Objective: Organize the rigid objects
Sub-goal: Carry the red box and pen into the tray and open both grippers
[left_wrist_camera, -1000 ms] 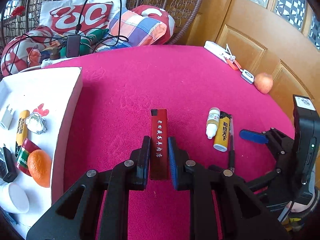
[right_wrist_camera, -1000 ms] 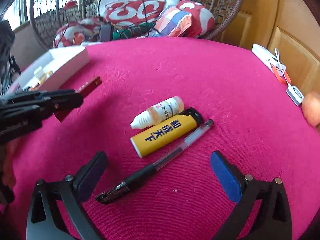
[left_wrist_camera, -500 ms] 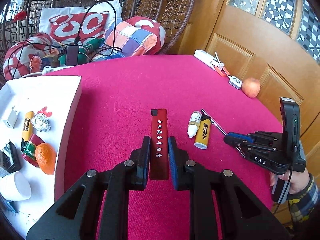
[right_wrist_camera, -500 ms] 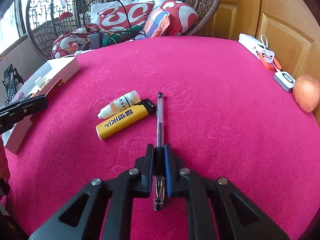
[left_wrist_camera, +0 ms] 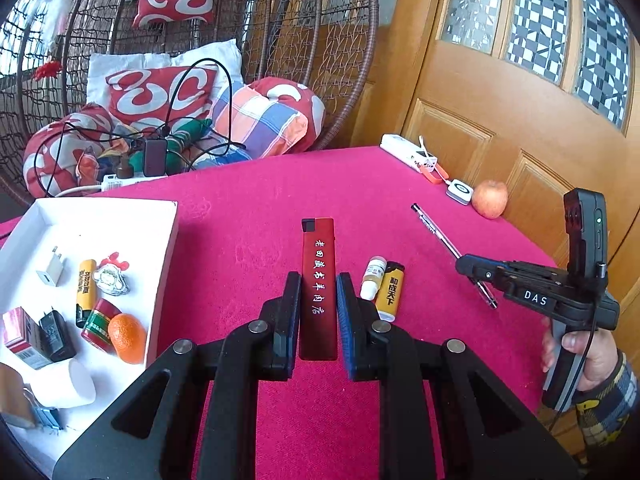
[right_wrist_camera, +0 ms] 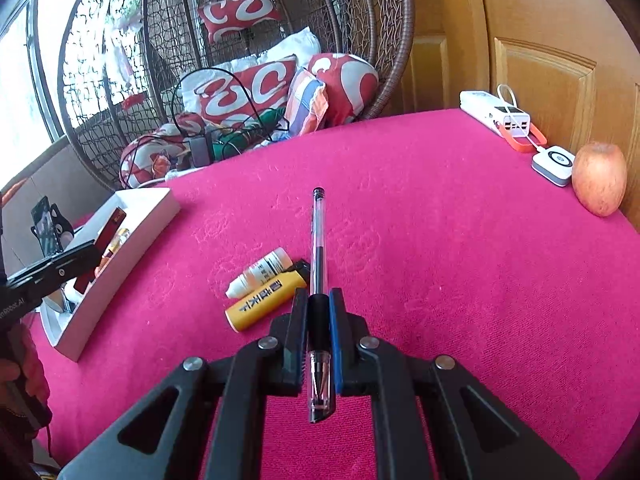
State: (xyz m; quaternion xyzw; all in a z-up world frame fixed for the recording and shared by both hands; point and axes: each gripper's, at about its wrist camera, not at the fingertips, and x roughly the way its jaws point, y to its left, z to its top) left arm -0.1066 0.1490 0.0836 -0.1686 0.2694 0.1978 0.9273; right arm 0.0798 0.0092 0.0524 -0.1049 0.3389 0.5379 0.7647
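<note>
Holding two things at once, we have the left gripper [left_wrist_camera: 318, 312] pinching a flat red box [left_wrist_camera: 318, 280] with white lettering; the box lies lengthwise between the jaws, its near end flush with the finger bases and its far end sticking out well past the tips. Our right gripper [right_wrist_camera: 319, 320] is pressed onto a pen [right_wrist_camera: 319, 264], gripping the black sleeve near its tip; the tip pokes back toward us and the clear barrel runs forward beyond the jaws. In the left wrist view the pen is raised off the pink tablecloth [left_wrist_camera: 248, 208].

Just past the jaws, near the table's middle, a small white dropper bottle [right_wrist_camera: 260, 272] and a yellow lighter [right_wrist_camera: 264, 300] lie side by side, touching. Along the table's left edge sits a white tray [left_wrist_camera: 160, 272] with an orange [left_wrist_camera: 127, 338], a second yellow lighter [left_wrist_camera: 86, 286], chargers and small boxes. At the far right edge we see an apple [right_wrist_camera: 599, 178], a small white device [right_wrist_camera: 554, 162] and a power bank [right_wrist_camera: 494, 114].
</note>
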